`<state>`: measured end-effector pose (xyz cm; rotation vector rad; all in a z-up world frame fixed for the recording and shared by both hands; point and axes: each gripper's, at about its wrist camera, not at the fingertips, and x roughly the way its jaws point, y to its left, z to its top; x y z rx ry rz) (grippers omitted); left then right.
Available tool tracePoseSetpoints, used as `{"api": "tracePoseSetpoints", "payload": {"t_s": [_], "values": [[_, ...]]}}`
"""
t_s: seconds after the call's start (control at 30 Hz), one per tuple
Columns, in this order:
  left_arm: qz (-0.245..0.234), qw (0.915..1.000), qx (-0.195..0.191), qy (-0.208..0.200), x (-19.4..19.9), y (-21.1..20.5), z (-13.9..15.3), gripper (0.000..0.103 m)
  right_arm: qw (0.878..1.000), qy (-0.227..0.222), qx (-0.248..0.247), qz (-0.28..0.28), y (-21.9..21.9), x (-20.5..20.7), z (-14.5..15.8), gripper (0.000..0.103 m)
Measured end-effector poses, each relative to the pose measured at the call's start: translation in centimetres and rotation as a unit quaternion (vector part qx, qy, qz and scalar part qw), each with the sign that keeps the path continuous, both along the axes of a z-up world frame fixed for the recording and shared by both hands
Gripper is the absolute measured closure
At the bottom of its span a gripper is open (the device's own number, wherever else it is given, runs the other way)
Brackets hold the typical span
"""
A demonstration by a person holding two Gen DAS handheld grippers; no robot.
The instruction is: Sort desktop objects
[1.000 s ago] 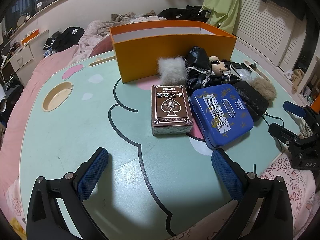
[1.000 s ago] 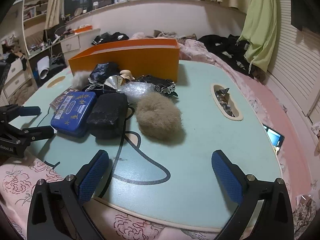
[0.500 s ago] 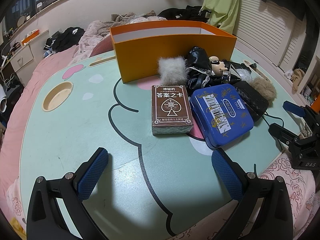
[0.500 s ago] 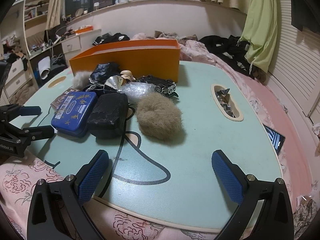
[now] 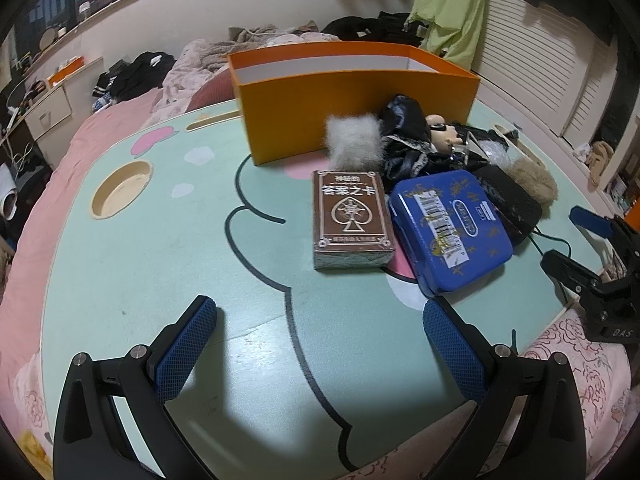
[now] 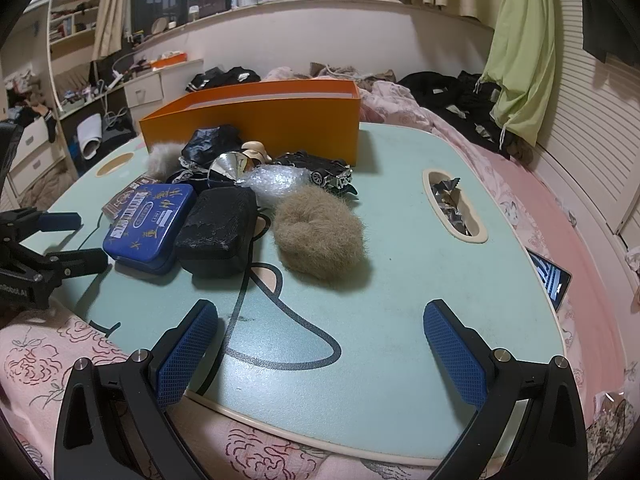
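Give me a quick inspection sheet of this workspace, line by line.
Surface: green cartoon table, set on pink bedding.
Job's things: orange box; card box, blue tin, black case, brown scrunchie, white puff, toy car clustered in front of it.
Clutter: foil wrappers in table slot.
Grippers: left gripper and right gripper open, empty.
Cables: nothing seen.
Surroundings: phone on bedding; clothes on bed.

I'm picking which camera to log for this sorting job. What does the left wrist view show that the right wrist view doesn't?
Left wrist only: the brown card box's full printed face and the right gripper, open.

Right wrist only: the toy car, the table's oblong slot holding foil wrappers, a phone beside the table, and the left gripper, open.

Both: orange box, blue tin, black case, tan fur scrunchie.
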<state>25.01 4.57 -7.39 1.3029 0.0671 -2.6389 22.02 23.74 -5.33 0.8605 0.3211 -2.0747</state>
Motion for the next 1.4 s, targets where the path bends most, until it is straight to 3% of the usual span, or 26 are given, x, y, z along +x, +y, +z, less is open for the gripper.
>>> {"api": "tracePoseSetpoints", "payload": {"t_s": [0.33,0.47,0.6,0.67,0.73,0.77,0.87,1.17,1.23,1.4], "values": [[0.006,0.9982,0.033,0.050,-0.1,-2.2,2.9,0.002,1.000,0.002,0.000,0.000,0.1,0.0,-0.1,0.000],[-0.002,0.9979,0.013,0.063,-1.8,-2.2,4.0,0.007,1.000,0.002,0.000,0.000,0.0,0.1,0.0,0.000],[-0.023,0.9991,-0.009,0.034,-4.0,-1.1,3.2,0.018,1.000,0.003,0.000,0.000,0.1,0.0,-0.1,0.000],[-0.026,0.9987,-0.042,0.016,-4.6,-0.4,2.2,0.024,1.000,0.003,0.000,-0.001,0.0,0.1,0.0,0.000],[-0.028,0.9988,-0.033,0.022,-4.5,-0.5,1.8,0.025,1.000,0.004,0.000,0.000,0.3,-0.4,-0.6,0.000],[-0.027,0.9990,-0.030,0.019,-4.4,-0.5,1.6,0.029,1.000,0.004,-0.001,-0.001,0.2,-0.3,-0.5,0.000],[-0.022,0.9993,-0.031,0.009,-4.4,-0.6,0.9,0.061,1.000,0.006,0.000,-0.001,0.3,-0.3,-0.5,0.000],[-0.020,0.9989,-0.029,0.030,-3.4,-0.4,1.0,0.061,1.000,0.015,-0.013,-0.022,-1.1,-2.1,1.9,0.001],[-0.012,0.9994,-0.022,0.023,-3.6,-0.9,0.8,0.061,1.000,0.003,-0.011,-0.027,-2.0,-3.1,2.2,0.010],[-0.013,0.9998,-0.005,0.017,-3.8,-1.3,0.5,0.061,0.999,-0.045,-0.017,-0.013,-3.7,-4.5,1.8,0.019]]}}
